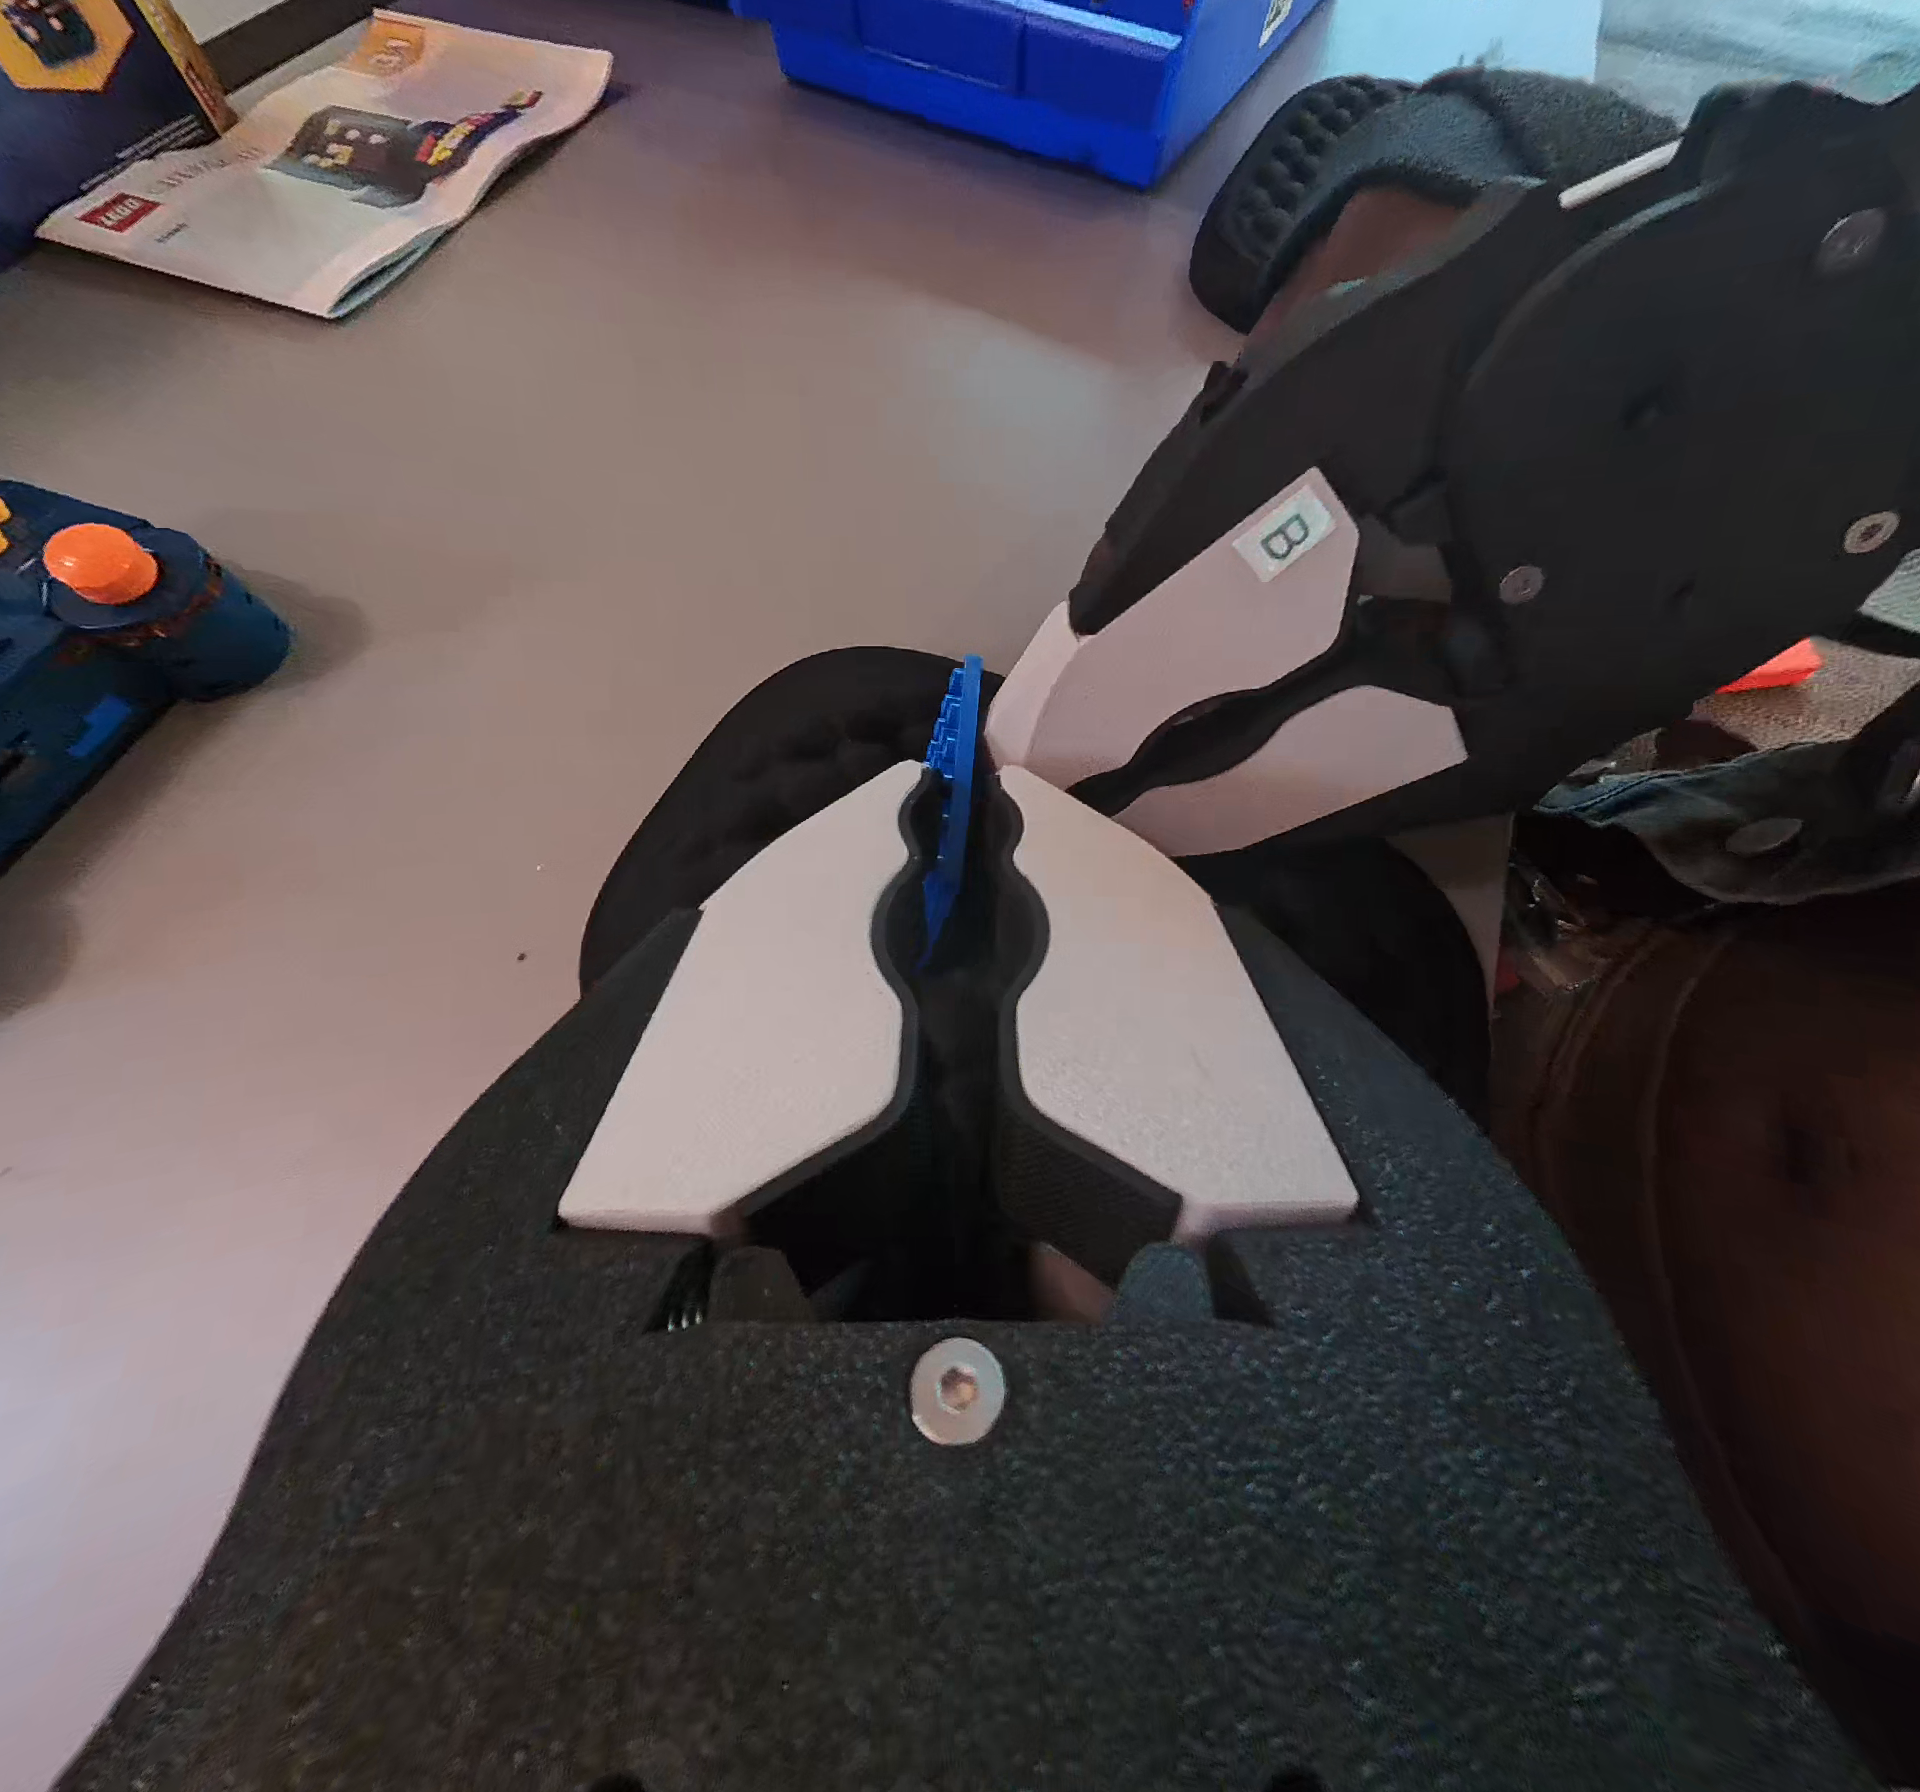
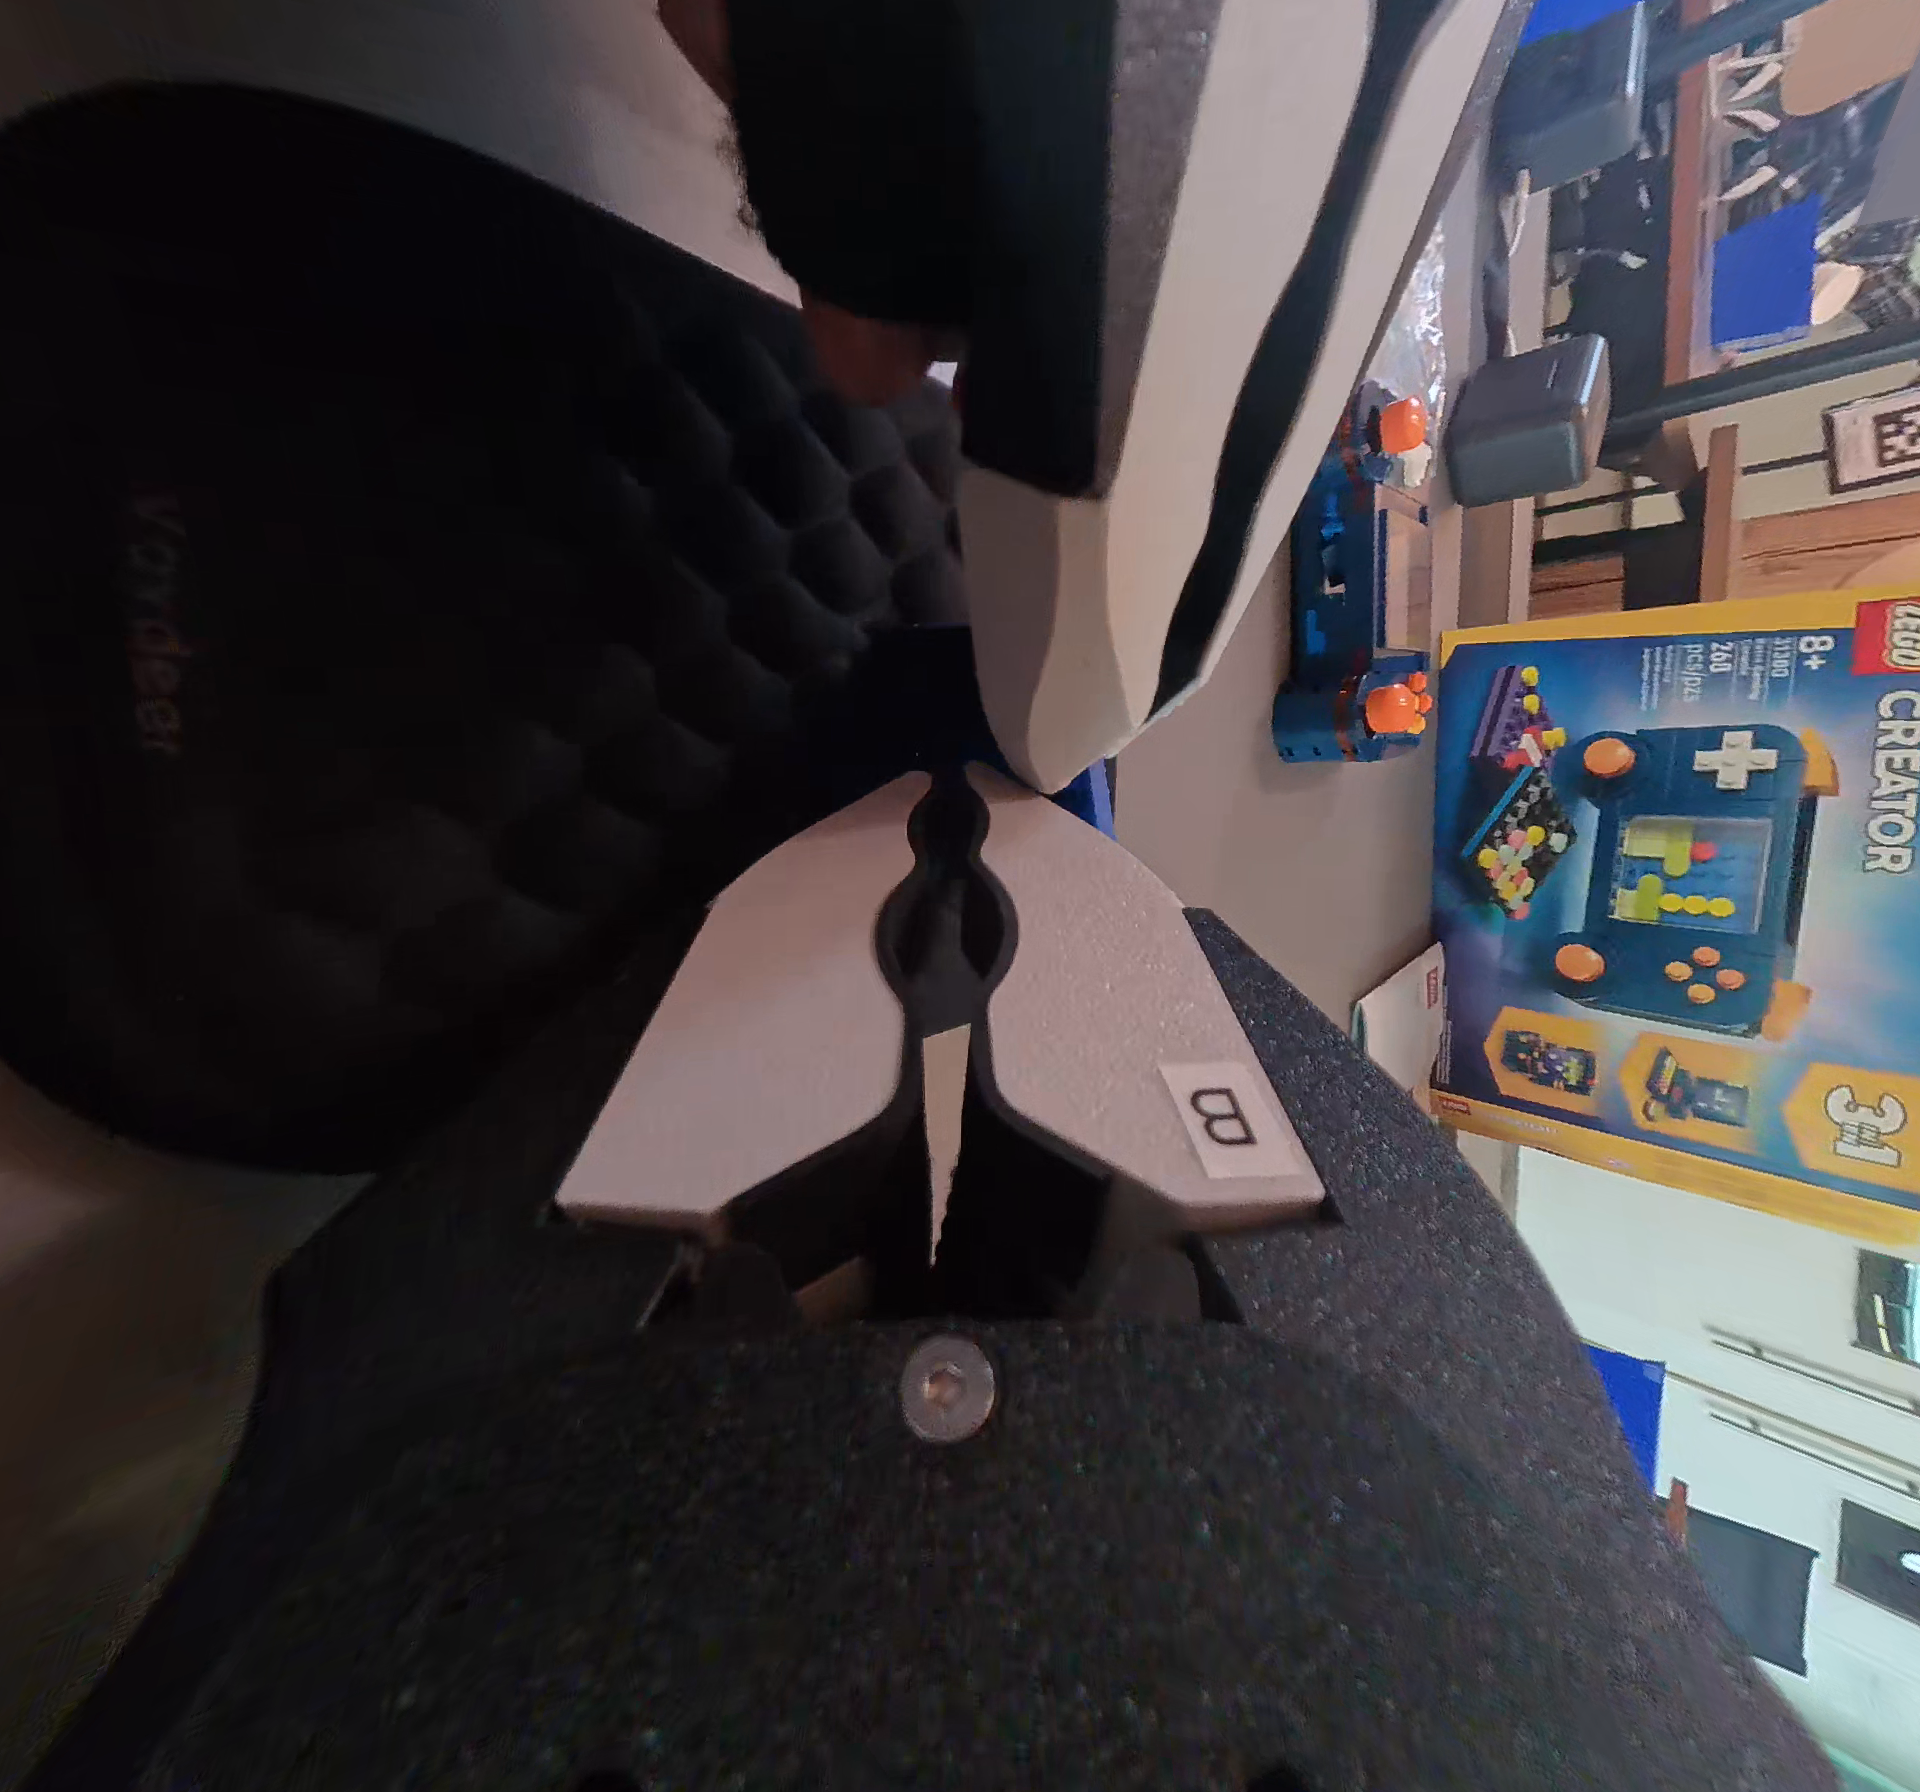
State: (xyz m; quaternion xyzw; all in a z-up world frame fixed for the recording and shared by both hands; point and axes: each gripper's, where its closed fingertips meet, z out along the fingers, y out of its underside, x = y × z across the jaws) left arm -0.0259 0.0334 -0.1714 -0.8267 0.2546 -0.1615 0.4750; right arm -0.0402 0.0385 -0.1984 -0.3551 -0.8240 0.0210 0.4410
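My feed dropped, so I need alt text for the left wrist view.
The left tongs are shut on a thin blue studded plate held edge-up, and the right tongs touch it from the right. Behind on the grey table are a booklet, a blue bin and a brick-built controller.

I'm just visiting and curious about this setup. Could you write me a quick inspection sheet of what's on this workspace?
Surface: grey table.
Things in hand: blue studded plate, on edge.
Clutter: booklet, blue bin with small bricks, toy box, brick-built controller, black cushion.
Tools: left tool shut on the plate; right tool shut, tip against it.
Cables: nothing seen.
Surroundings: shelves, chairs.
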